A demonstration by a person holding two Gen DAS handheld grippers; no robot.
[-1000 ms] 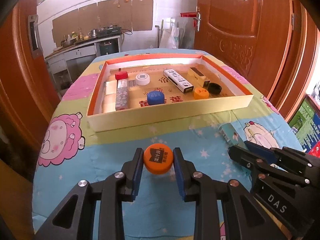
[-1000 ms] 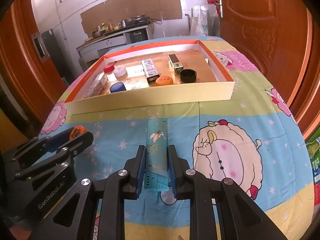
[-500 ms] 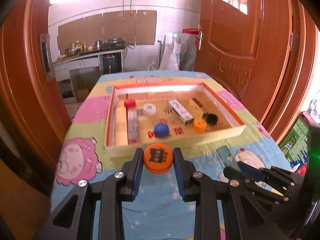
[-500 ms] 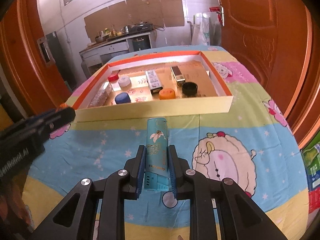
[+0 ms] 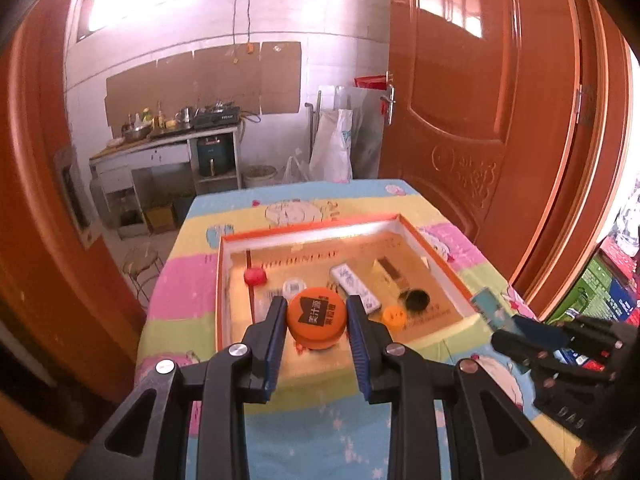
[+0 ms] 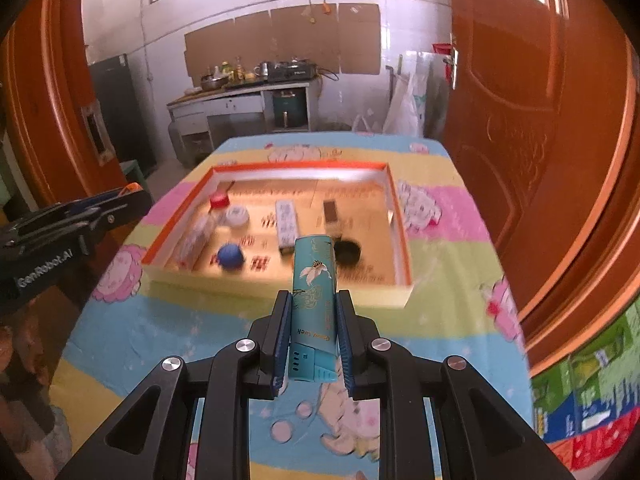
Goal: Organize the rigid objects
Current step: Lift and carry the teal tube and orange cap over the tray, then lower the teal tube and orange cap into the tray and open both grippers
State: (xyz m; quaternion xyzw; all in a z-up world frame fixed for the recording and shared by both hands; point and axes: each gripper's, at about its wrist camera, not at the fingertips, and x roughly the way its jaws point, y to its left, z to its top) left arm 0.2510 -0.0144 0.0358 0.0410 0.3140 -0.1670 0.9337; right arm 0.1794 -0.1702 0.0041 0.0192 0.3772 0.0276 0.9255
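We've got both tools loaded, both things clear of the counter with its cartoon-print cloth.

Left tool: clamped on the round orange plastic bottle cap, pads on opposite sides of its rim, printed top facing the camera. We'd judge it very light, rigid, with a smooth skirt that could rotate or pop out if the squeeze is off-centre; holding across the full diameter, as now, looks right. It's flat orange with a dark label patch and pale characters. It hangs in front of the shallow orange-rimmed cardboard tray, which already holds caps and small boxes.

Right tool: closed on the long teal rectangular cardboard box, gripped on its long side faces near the near end, far end sticking out forward toward the tray. We'd call it light but crushable: thin card, so a moderate squeeze only. Held that far back it has leverage to pivot, so a hold nearer the middle would be steadier. It's teal with gold line art, a white bird motif and a small printed panel at the near end. In the picture it lies partly across the tray's near wall.
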